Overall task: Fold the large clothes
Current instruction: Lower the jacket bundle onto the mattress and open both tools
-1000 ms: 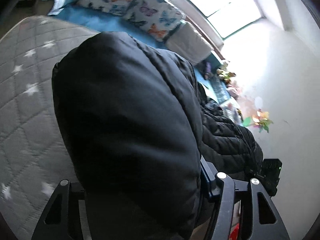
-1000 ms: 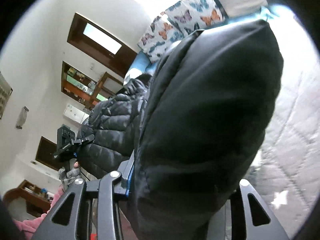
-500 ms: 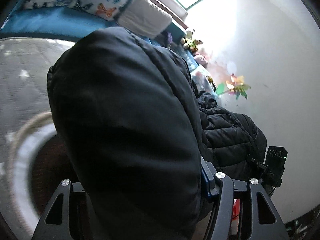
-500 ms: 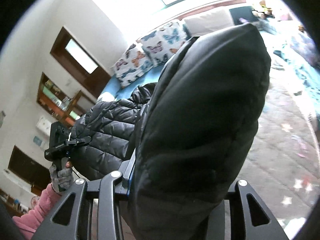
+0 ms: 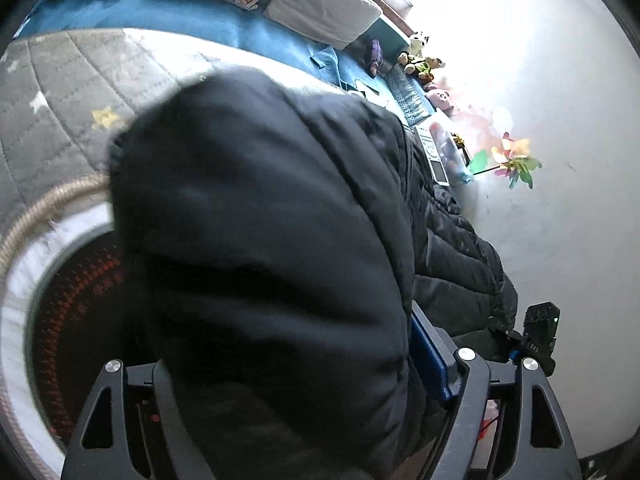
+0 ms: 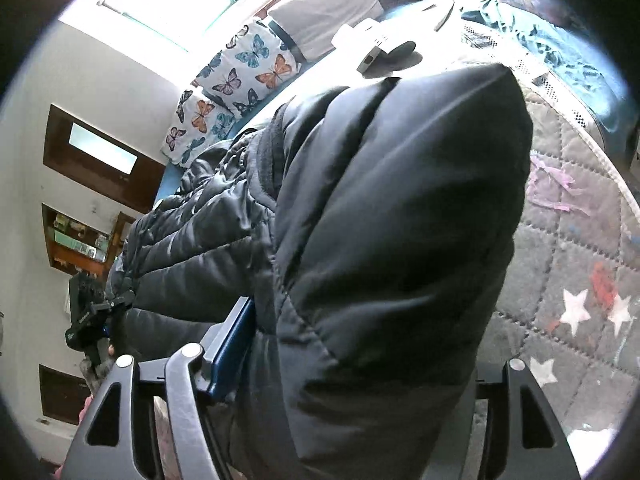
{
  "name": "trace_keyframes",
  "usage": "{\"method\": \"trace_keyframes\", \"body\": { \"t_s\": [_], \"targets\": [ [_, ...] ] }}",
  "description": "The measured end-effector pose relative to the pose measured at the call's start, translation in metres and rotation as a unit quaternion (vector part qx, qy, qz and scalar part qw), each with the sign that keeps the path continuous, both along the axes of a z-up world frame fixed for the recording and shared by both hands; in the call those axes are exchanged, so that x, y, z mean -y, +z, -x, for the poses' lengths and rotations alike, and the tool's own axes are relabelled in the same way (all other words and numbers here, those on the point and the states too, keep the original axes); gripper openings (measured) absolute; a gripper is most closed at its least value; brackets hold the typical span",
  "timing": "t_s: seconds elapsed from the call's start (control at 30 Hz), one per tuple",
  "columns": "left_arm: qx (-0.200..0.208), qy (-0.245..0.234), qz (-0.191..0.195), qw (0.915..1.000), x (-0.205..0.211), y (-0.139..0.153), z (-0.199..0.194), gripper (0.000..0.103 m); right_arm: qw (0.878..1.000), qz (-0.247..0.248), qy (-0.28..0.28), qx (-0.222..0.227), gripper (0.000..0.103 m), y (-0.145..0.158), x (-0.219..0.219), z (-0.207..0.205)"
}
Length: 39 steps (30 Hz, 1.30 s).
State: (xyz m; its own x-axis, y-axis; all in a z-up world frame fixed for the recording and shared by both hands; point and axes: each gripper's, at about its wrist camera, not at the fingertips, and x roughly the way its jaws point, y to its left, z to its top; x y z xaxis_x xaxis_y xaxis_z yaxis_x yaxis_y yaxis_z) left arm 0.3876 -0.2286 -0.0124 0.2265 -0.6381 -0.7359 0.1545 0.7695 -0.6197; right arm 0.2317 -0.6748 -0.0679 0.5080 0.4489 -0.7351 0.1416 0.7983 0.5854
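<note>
A large black puffer jacket [image 5: 272, 248] hangs between my two grippers, held up above a grey quilted mat. My left gripper [image 5: 304, 396] is shut on a thick bulge of the jacket that fills most of the left wrist view. My right gripper [image 6: 344, 392] is shut on another bulge of the same jacket [image 6: 392, 240]. The quilted body of the jacket stretches between them. Each view shows the other gripper at the far end: the right one [image 5: 538, 338] and the left one [image 6: 90, 320]. The fingertips are hidden by fabric.
A grey star-patterned quilted mat [image 5: 60, 92] lies below, also in the right wrist view [image 6: 576, 280]. A round rope-edged rug [image 5: 48, 280] is under the left gripper. Butterfly cushions [image 6: 240, 76], a blue bench [image 5: 168, 12], soft toys [image 5: 420, 56] and a white wall [image 5: 560, 220] surround.
Both grippers have swung with the jacket still held. The left wrist view has moved over the round rug; the right wrist view now looks down on more of the mat.
</note>
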Motion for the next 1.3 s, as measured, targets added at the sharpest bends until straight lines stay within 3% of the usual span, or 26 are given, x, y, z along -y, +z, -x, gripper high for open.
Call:
{"method": "trace_keyframes", "body": {
  "t_s": [0.17, 0.23, 0.33, 0.4, 0.53, 0.67, 0.77, 0.9, 1.03, 1.17, 1.23, 1.3],
  "targets": [
    [0.016, 0.024, 0.023, 0.9993, -0.049, 0.026, -0.010, 0.082, 0.999, 0.040, -0.022, -0.009, 0.073, 0.017, 0.013, 0.013],
    [0.017, 0.033, 0.029, 0.9989, -0.076, 0.025, 0.003, 0.082, 0.997, 0.059, -0.041, -0.008, 0.073, 0.024, 0.017, 0.021],
    [0.045, 0.043, 0.008, 0.9980, -0.098, 0.050, 0.002, 0.082, 0.989, 0.133, -0.067, 0.009, 0.073, 0.043, 0.018, 0.033],
    [0.082, 0.048, -0.012, 0.9954, -0.118, 0.078, 0.014, 0.082, 0.985, 0.154, -0.071, 0.026, 0.073, 0.052, 0.018, 0.032],
    [0.120, 0.038, -0.003, 0.9920, -0.104, 0.109, 0.023, 0.083, 0.983, 0.171, -0.046, 0.053, 0.073, 0.064, -0.006, 0.018],
    [0.127, -0.006, 0.002, 0.9919, -0.050, 0.120, 0.031, 0.082, 0.983, 0.166, -0.014, 0.071, 0.073, 0.061, -0.036, -0.012],
    [0.117, -0.026, -0.003, 0.9927, -0.009, 0.111, 0.021, 0.081, 0.981, 0.179, 0.000, 0.073, 0.073, 0.058, -0.056, -0.036],
    [0.097, -0.042, 0.005, 0.9944, 0.034, 0.084, -0.002, 0.070, 0.981, 0.183, 0.002, 0.068, 0.069, 0.053, -0.072, -0.070],
    [0.091, -0.036, -0.019, 0.9950, 0.057, 0.056, -0.022, 0.068, 0.983, 0.172, 0.006, 0.066, 0.062, 0.046, -0.082, -0.097],
    [0.073, -0.029, -0.017, 0.9967, 0.058, 0.027, -0.035, 0.064, 0.982, 0.183, 0.017, 0.040, 0.060, 0.025, -0.091, -0.120],
    [0.063, -0.024, -0.029, 0.9973, 0.056, 0.011, -0.040, 0.049, 0.981, 0.190, 0.019, 0.021, 0.060, 0.009, -0.091, -0.128],
    [0.047, -0.020, -0.022, 0.9984, 0.052, -0.005, -0.045, 0.042, 0.982, 0.190, 0.022, 0.008, 0.060, -0.001, -0.090, -0.131]
  ]
}}
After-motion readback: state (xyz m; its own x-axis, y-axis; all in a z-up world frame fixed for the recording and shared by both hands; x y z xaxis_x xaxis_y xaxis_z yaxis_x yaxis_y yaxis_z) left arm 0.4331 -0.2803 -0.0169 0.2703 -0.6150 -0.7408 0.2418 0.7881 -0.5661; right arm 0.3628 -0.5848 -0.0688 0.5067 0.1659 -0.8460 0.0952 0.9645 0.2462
